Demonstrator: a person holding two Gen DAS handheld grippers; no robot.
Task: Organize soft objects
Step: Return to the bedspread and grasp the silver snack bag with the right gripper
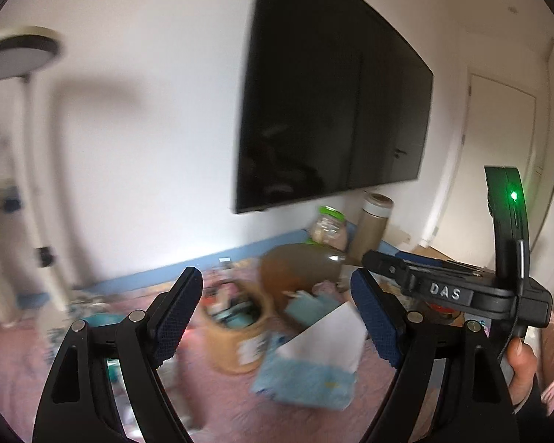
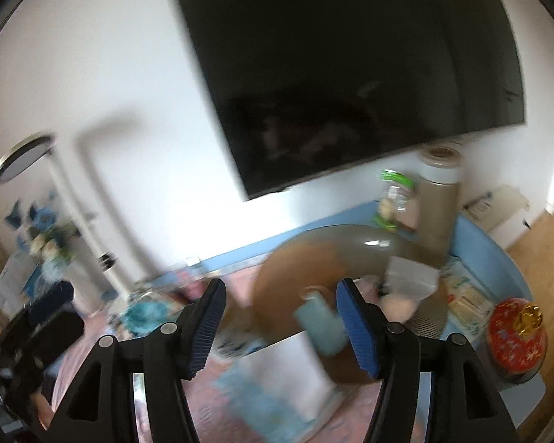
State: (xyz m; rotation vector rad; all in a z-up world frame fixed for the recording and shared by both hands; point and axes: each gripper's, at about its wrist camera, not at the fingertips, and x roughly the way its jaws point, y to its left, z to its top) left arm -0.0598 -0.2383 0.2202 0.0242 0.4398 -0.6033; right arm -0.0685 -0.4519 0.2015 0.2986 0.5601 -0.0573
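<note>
Left wrist view: the left gripper [image 1: 279, 315] stands wide apart with nothing between its pads. Going left to right past it, a woven basket [image 1: 236, 336] full of blurred items sits just beyond the left finger, a light blue tissue pack [image 1: 306, 380] with a white sheet sticking up lies on the pink cover [image 1: 26, 354] between the fingers, and a brown round cushion [image 1: 295, 269] lies further off. Only this view shows the right gripper [image 1: 387, 262] from the side, just beyond the right finger, and a hand [image 1: 522, 365] on its handle.

Right wrist view: the right gripper's jaws stand partly apart and hold nothing; the tissue pack [image 2: 262, 402] lies below the gap. Only here appear a red patterned tin [image 2: 517, 336] far right of the claw and folded pale cloths [image 2: 406, 288] on the cushion [image 2: 295, 277], beyond the right finger.
</note>
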